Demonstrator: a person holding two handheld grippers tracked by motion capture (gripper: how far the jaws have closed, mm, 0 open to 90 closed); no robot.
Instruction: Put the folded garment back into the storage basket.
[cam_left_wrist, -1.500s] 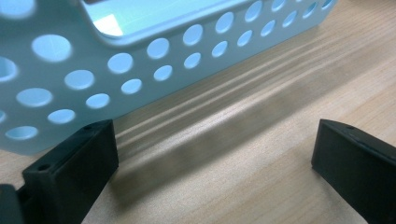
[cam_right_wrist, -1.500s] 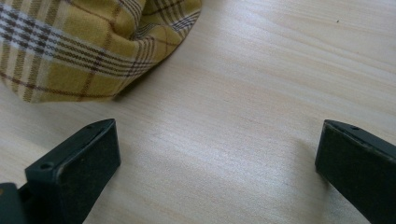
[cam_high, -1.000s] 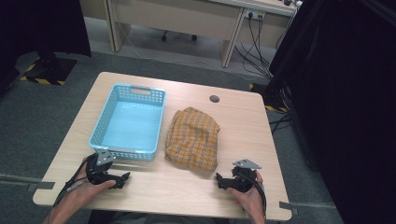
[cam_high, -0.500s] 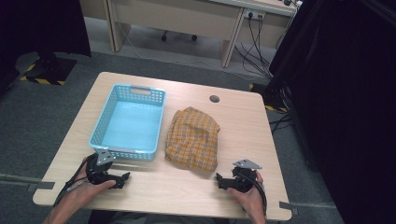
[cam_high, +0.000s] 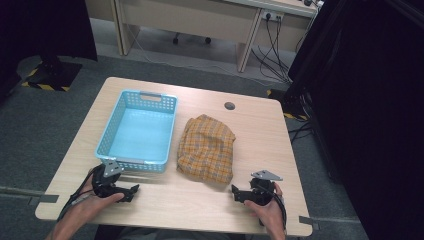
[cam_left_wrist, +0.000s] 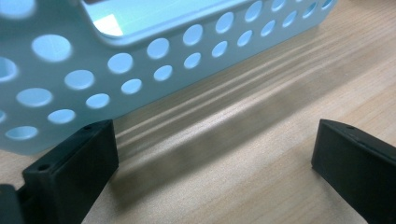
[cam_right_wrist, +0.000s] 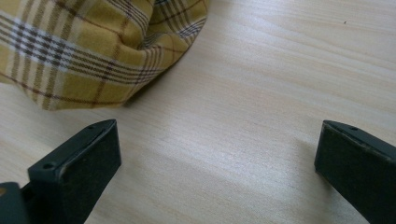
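A folded yellow plaid cloth (cam_high: 207, 148) lies in the middle of the wooden table (cam_high: 260, 125), just right of a light blue perforated basket (cam_high: 138, 130). My left gripper (cam_high: 131, 190) rests on the table at the front left, open, its jaws wide apart over bare wood close to the basket's near wall (cam_left_wrist: 140, 70). My right gripper (cam_high: 236, 194) rests at the front right, open with nothing between its jaws. The cloth's corner (cam_right_wrist: 93, 56) lies a short way ahead of it and to its left.
A round grey cable hole (cam_high: 229, 106) sits at the table's back edge. Beyond the table stand desks with cables (cam_high: 272, 45). A black curtain (cam_high: 360, 100) hangs along the right side. Bare wood lies between the two grippers.
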